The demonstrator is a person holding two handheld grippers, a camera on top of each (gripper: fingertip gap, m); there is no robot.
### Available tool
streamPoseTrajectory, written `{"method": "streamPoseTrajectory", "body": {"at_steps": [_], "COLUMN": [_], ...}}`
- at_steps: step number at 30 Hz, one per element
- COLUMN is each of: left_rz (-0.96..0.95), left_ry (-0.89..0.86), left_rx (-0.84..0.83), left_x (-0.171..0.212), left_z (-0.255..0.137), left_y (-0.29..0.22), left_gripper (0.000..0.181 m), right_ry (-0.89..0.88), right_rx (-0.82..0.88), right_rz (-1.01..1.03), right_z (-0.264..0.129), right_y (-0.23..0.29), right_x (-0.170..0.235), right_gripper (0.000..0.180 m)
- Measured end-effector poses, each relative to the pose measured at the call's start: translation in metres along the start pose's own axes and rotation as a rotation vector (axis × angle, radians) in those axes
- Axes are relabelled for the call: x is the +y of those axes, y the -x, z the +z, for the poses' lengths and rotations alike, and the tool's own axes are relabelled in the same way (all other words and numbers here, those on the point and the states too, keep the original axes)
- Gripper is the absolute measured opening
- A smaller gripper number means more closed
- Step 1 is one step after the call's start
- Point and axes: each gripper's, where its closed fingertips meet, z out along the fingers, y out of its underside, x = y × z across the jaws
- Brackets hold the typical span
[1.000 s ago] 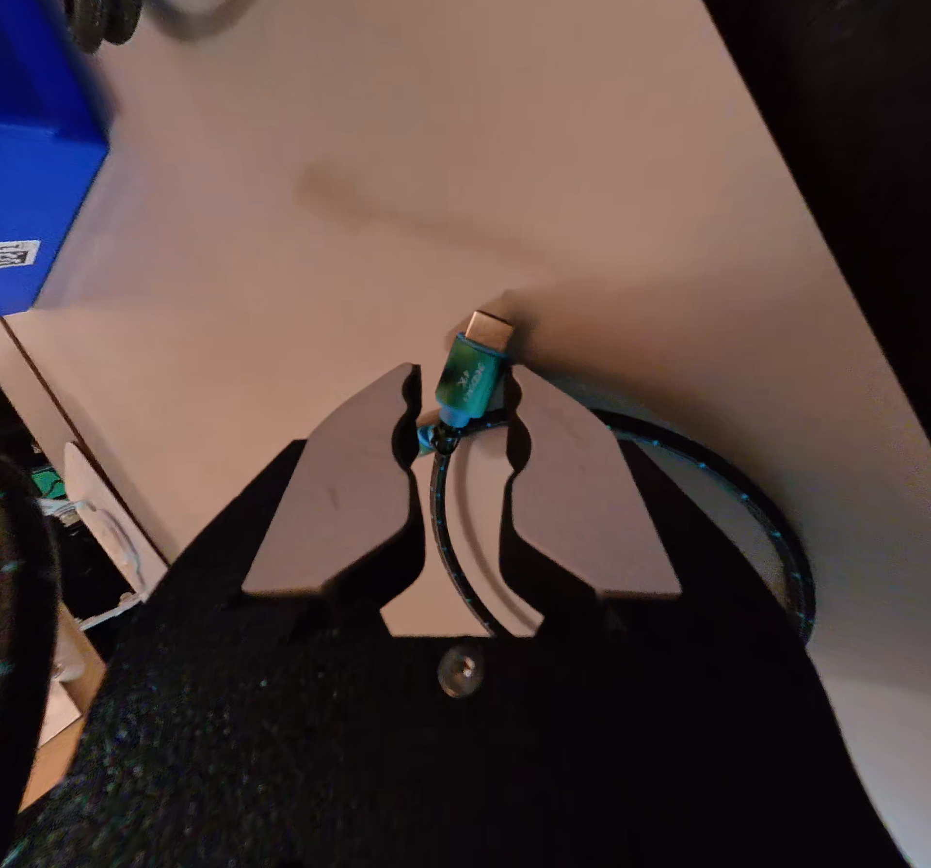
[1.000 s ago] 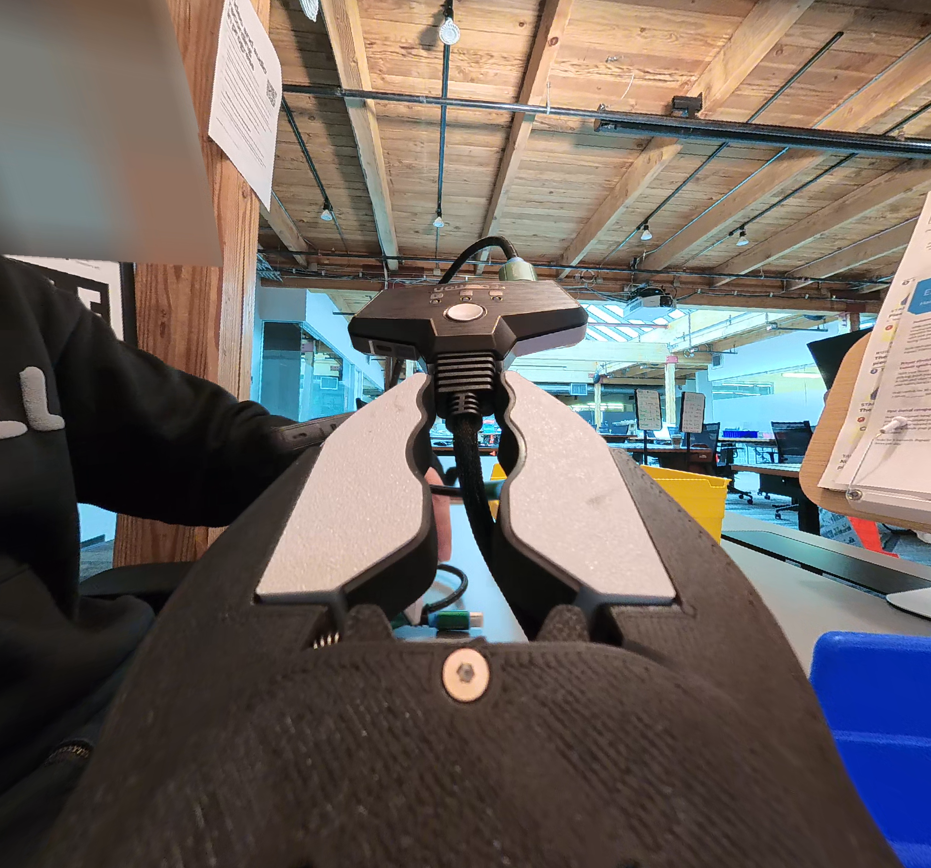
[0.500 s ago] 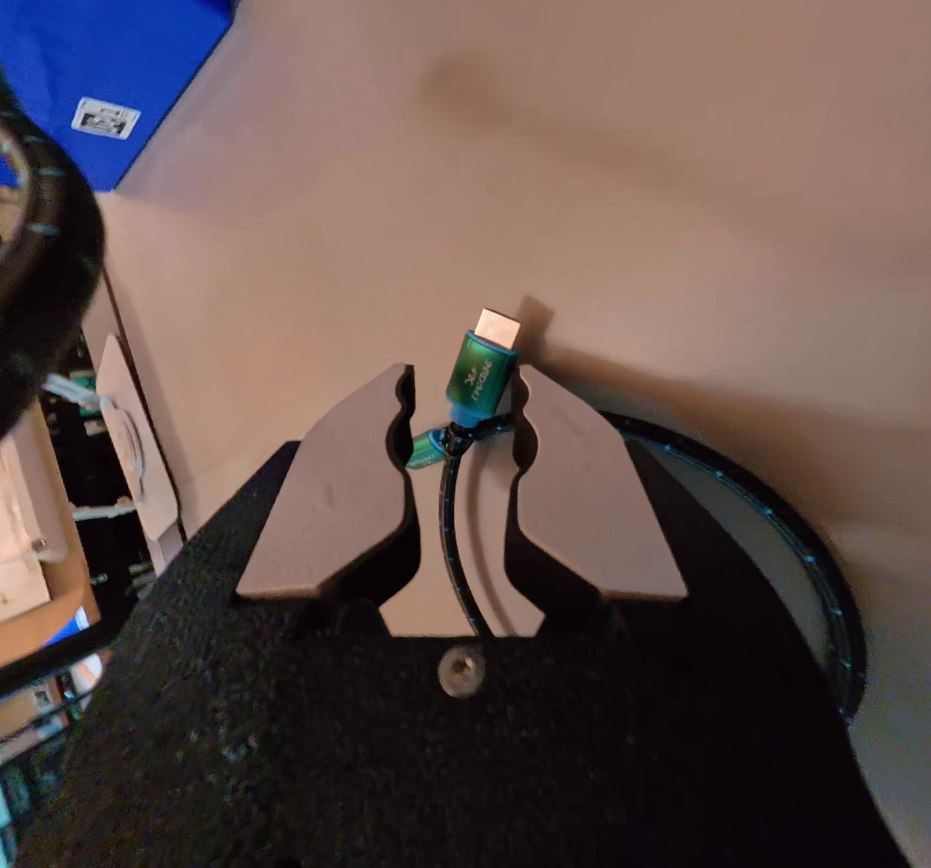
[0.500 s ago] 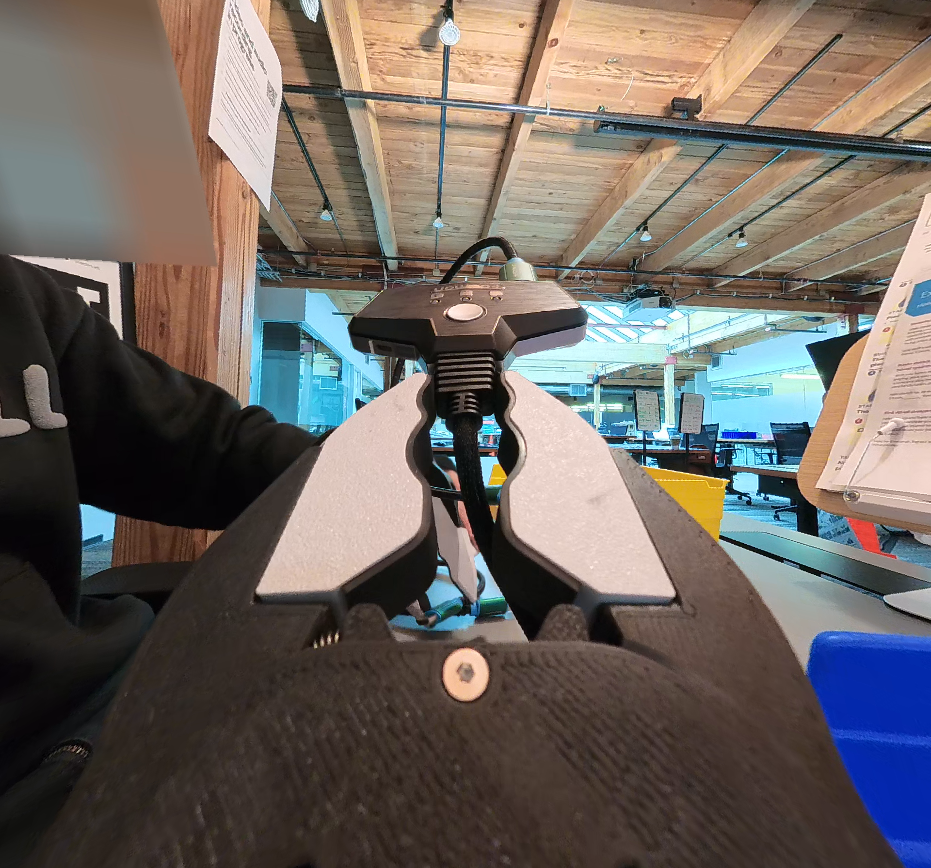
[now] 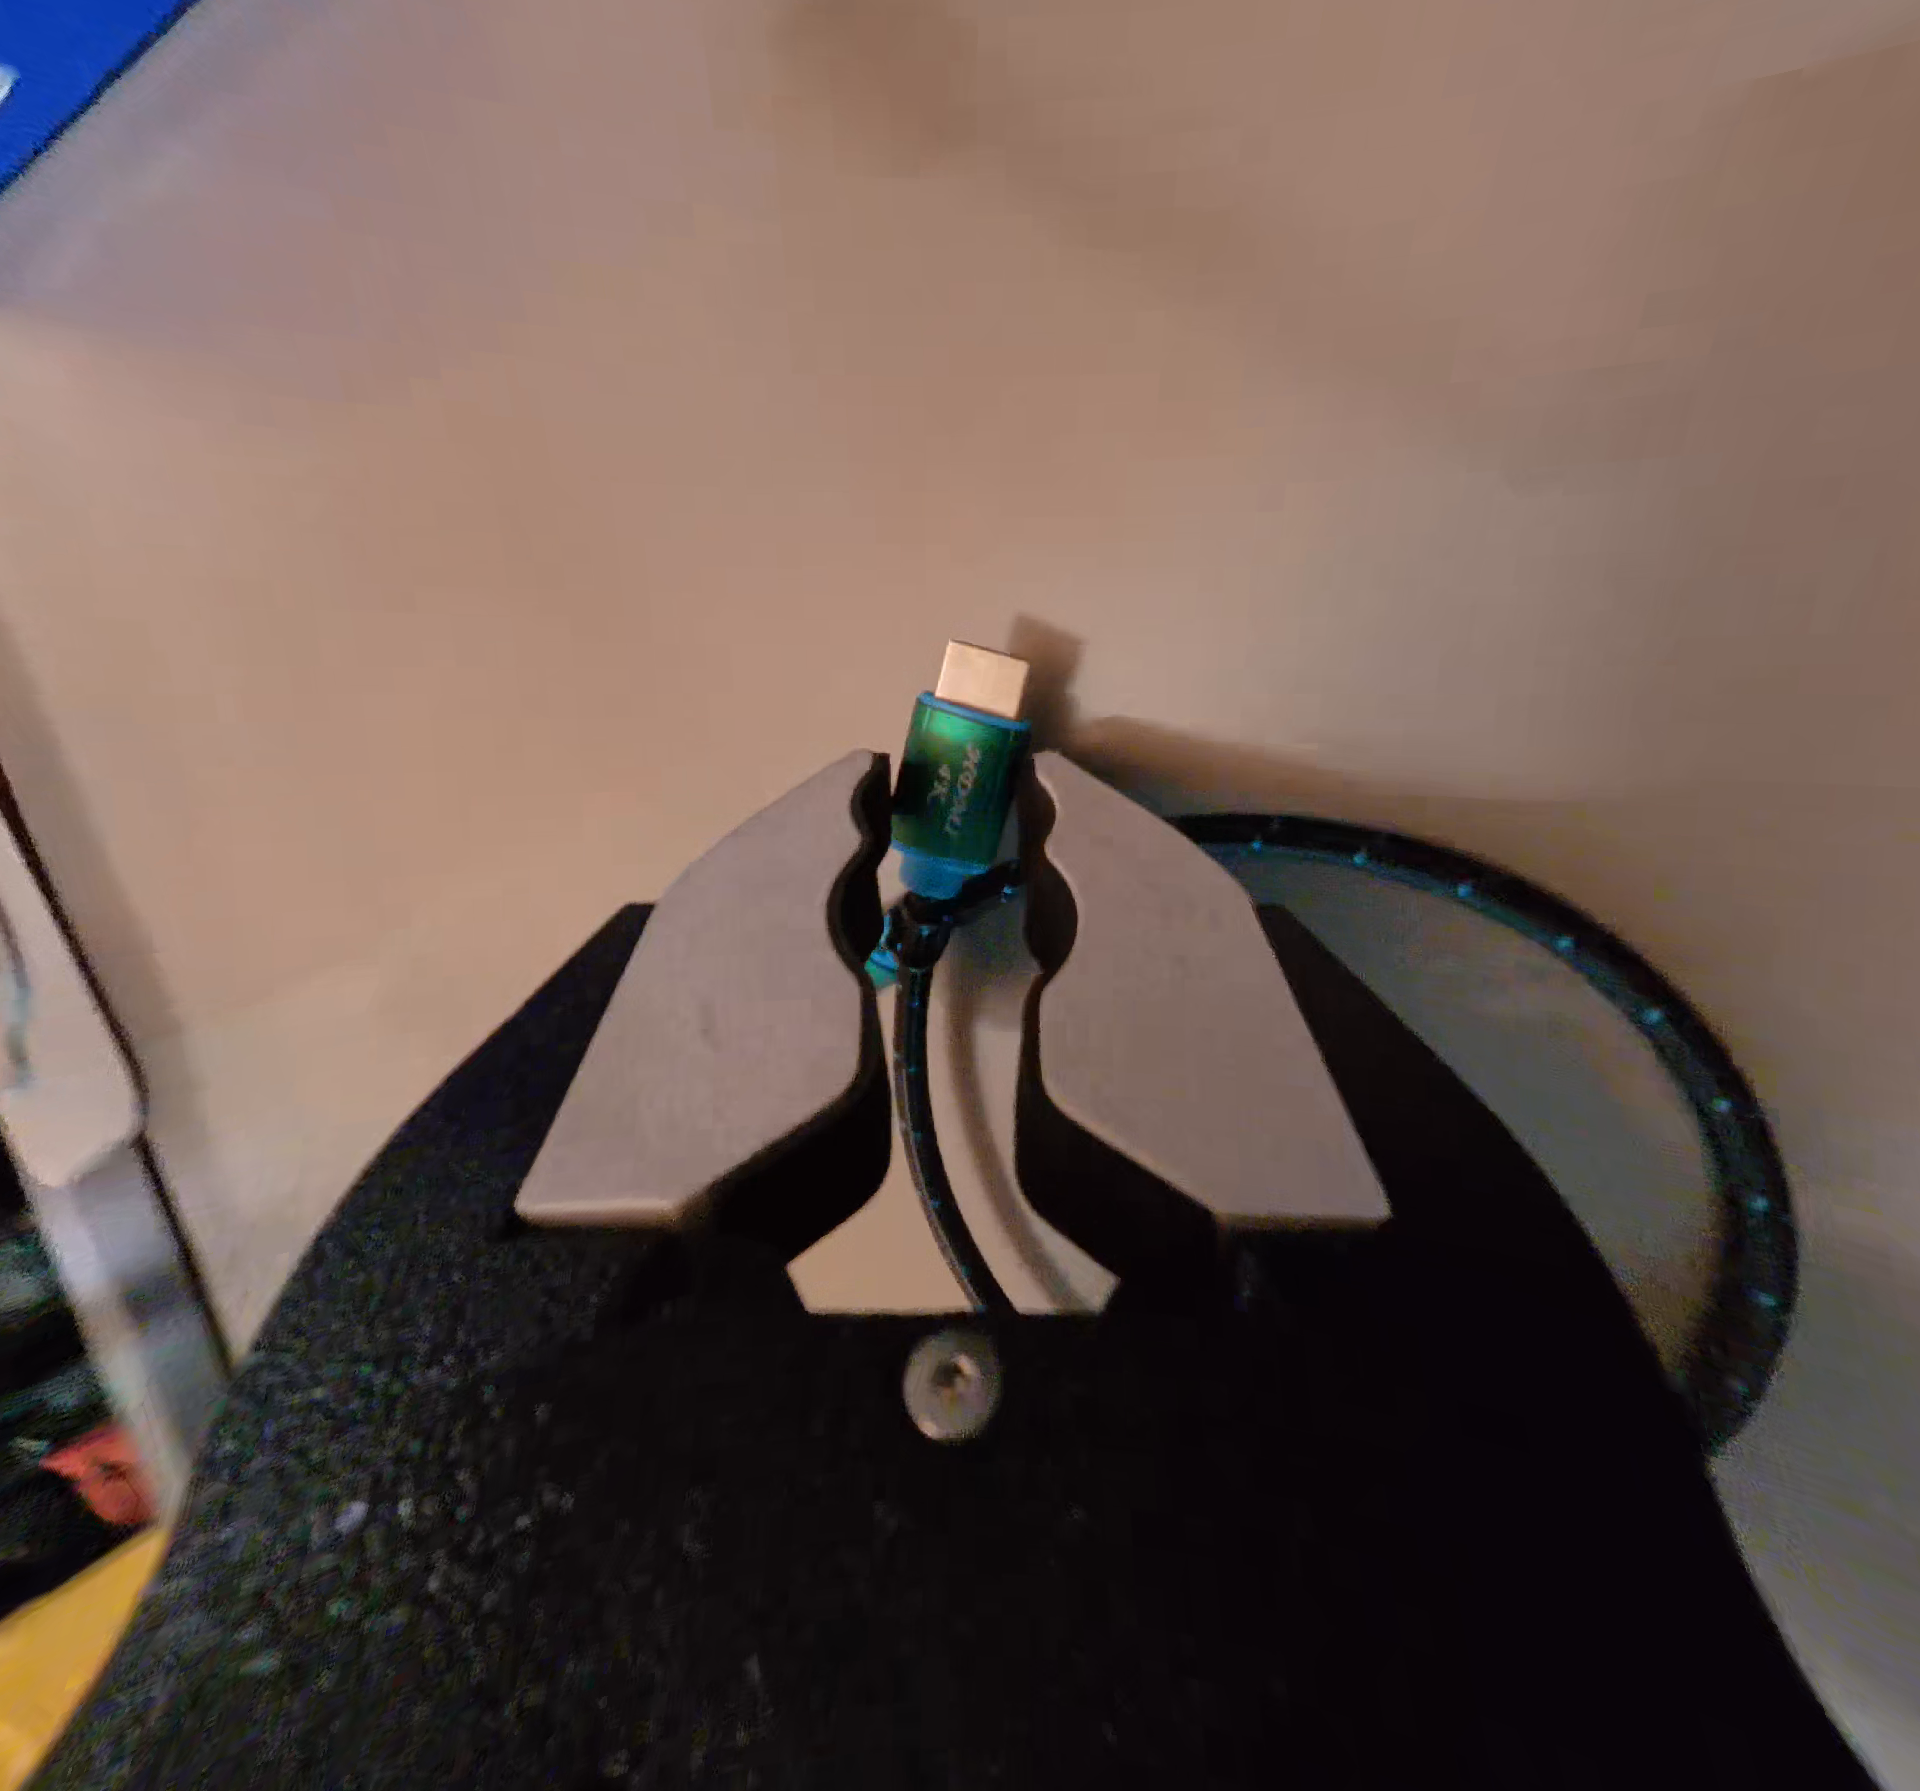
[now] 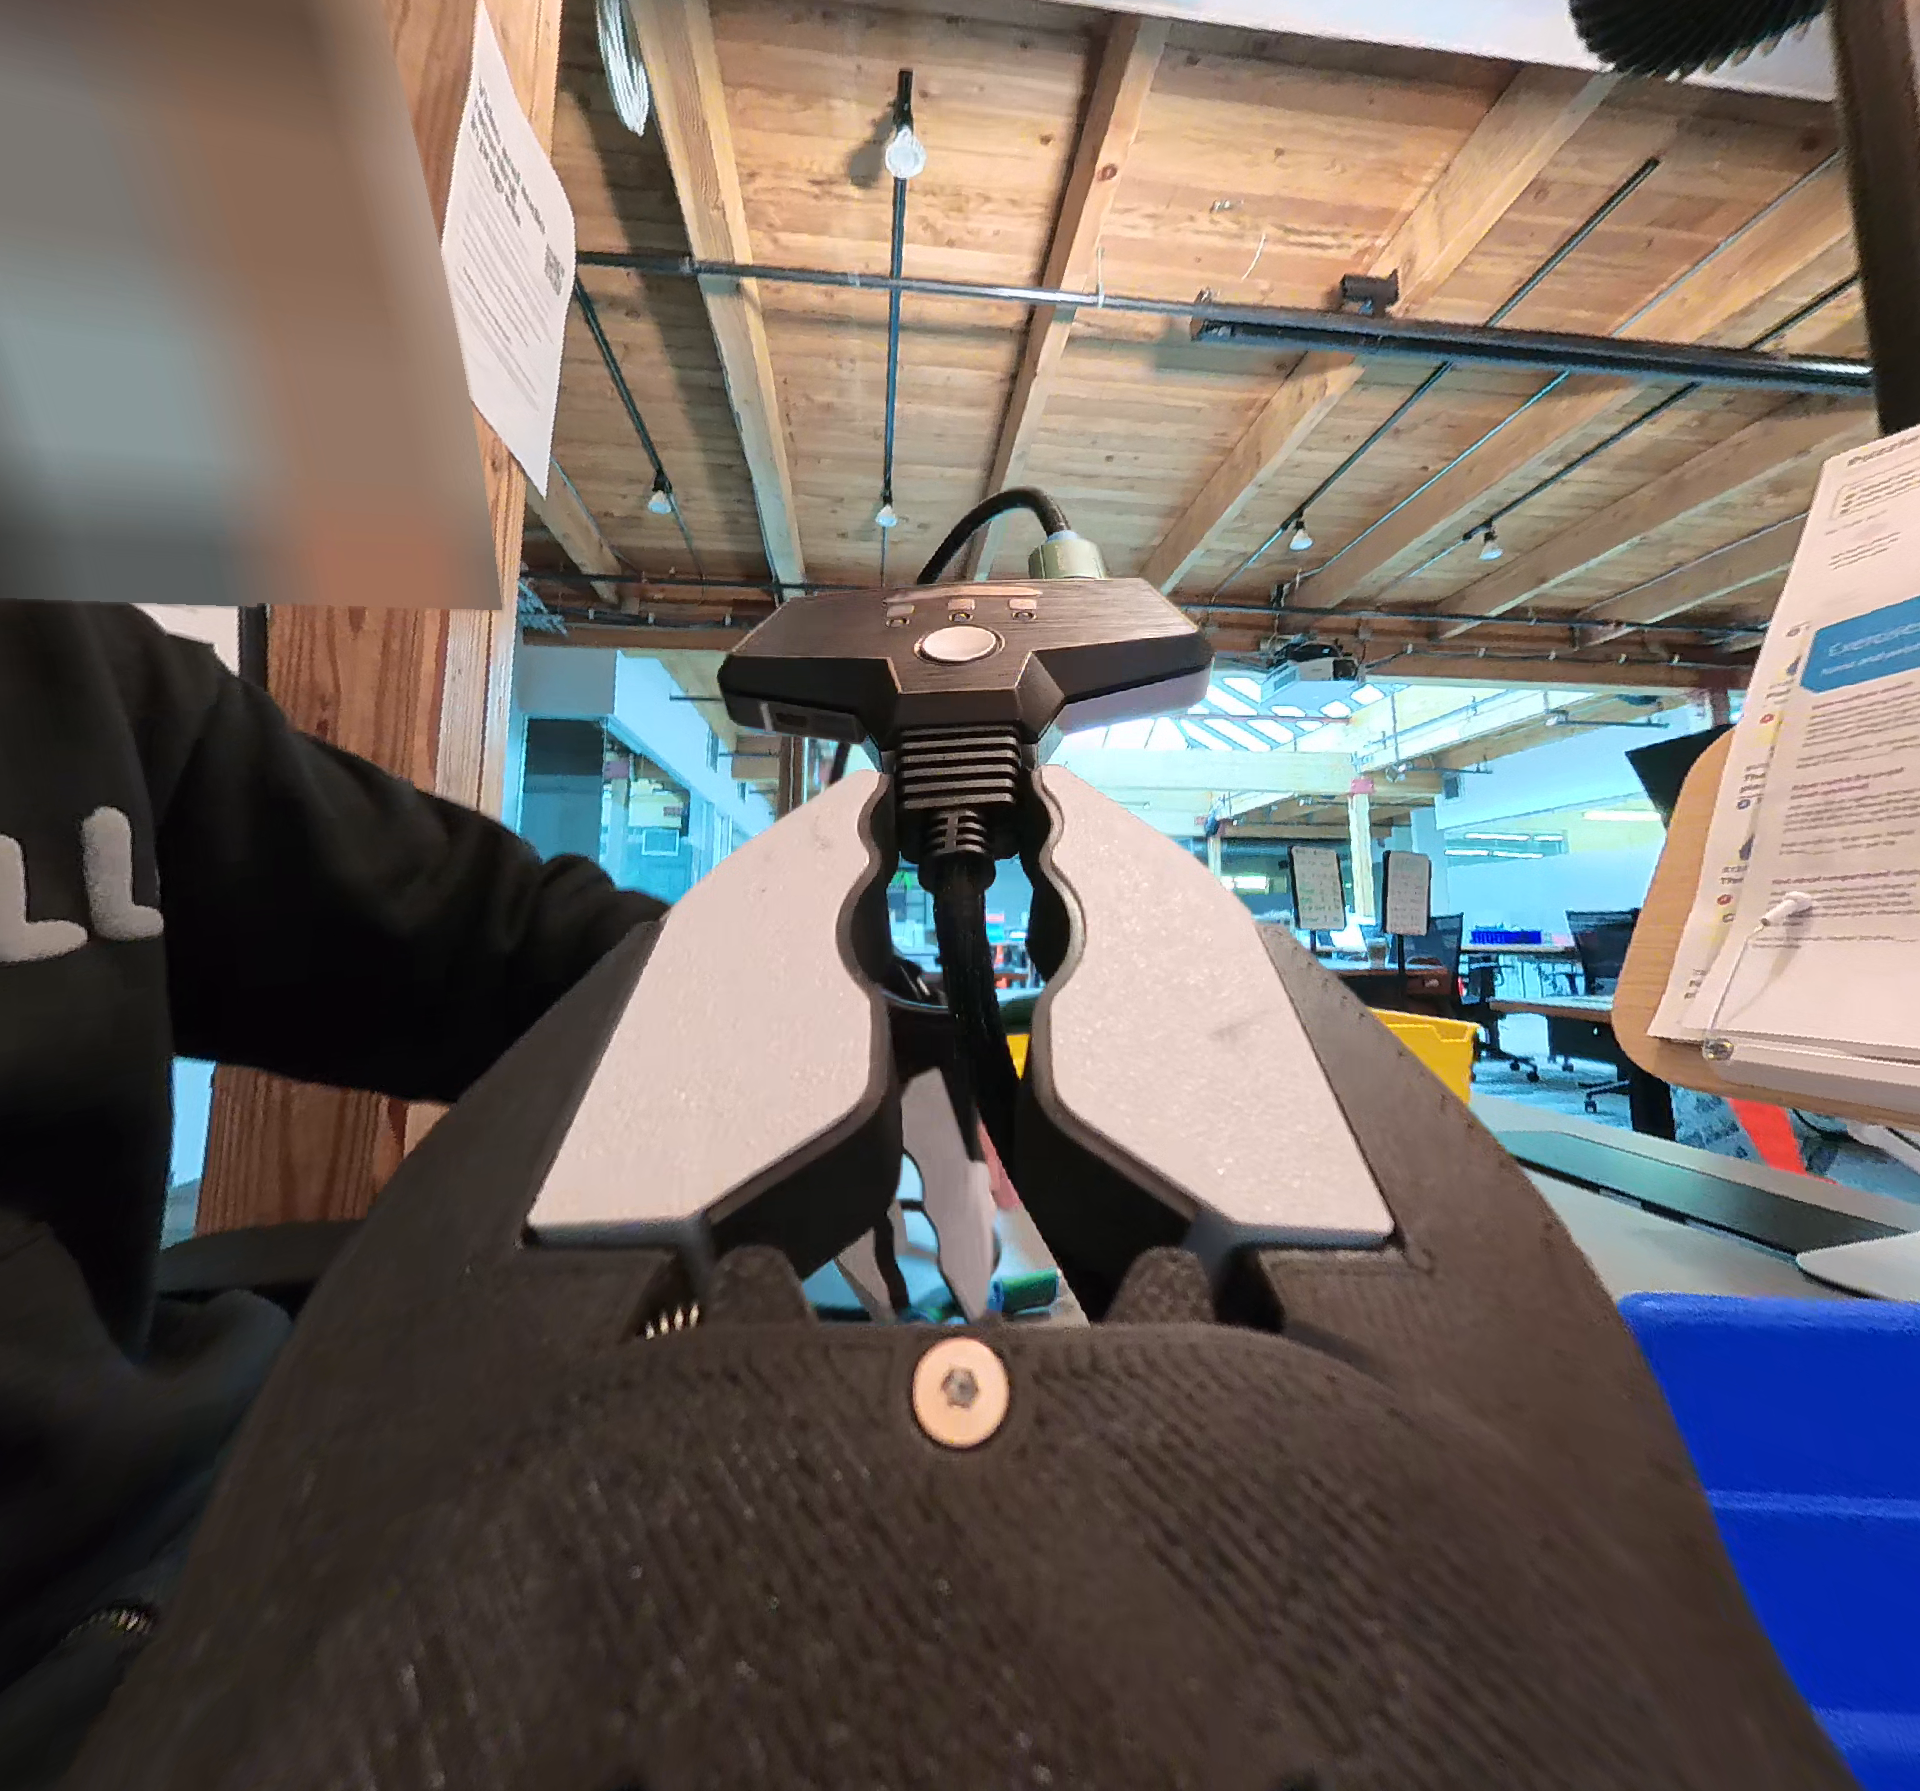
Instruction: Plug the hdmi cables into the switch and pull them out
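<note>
The left gripper (image 5: 956,785) has its jaws closed on the green plug (image 5: 956,791) of a braided cable (image 5: 1662,1045), above the desk (image 5: 520,442). The right gripper (image 6: 961,796) has its jaws clamped on the black switch (image 6: 966,666) at its ribbed neck, held up; its ports are hard to make out.

Overhead, wooden ceiling beams (image 6: 1039,287) with small hanging lights (image 6: 904,152); beyond, bright open office, desks (image 6: 1538,998), black chairs (image 6: 1600,952).
</note>
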Motion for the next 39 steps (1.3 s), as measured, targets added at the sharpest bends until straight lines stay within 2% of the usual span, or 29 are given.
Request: {"method": "streamPoseTrajectory", "body": {"at_steps": [1,4,6,12,18,23,28,35,39], "left_rz": [-0.081,-0.35,-0.444,-0.271,-0.241,-0.33,-0.439,-0.483,-0.599], "left_ry": [-0.013,-0.055,-0.113,-0.2,-0.239,-0.215,-0.211,-0.18,-0.17], "left_rx": [-0.012,-0.021,0.0,-0.088,-0.142,-0.177,-0.093,-0.114,-0.13], "left_x": [-0.001,-0.002,-0.007,-0.001,0.005,0.021,0.023,0.026,0.029], "left_z": [0.003,0.01,0.011,0.001,-0.007,-0.007,0.003,0.005,0.004], "left_y": [0.005,0.015,0.016,0.021,0.021,0.025,0.021,0.024,0.025], "left_gripper": [0.022,0.022,0.033,0.04,0.042,0.034,0.021,0.02,0.02], "right_ry": [-0.008,-0.017,-0.016,0.001,0.01,0.014,0.04,0.09,0.138], "right_rx": [0.002,0.027,0.038,0.042,0.046,0.051,0.045,0.049,0.048], "right_rz": [0.0,-0.009,-0.013,-0.018,-0.024,-0.022,-0.028,-0.04,-0.059], "right_z": [-0.001,-0.003,-0.004,-0.003,-0.003,-0.002,0.0,0.002,0.005], "right_y": [-0.001,-0.004,-0.006,-0.006,-0.006,-0.007,-0.005,-0.005,-0.005], "right_x": [-0.001,-0.004,-0.004,-0.001,0.0,0.001,0.006,0.014,0.022], "right_gripper": [0.022,0.022,0.022,0.022,0.022,0.022,0.022,0.022,0.022]}}
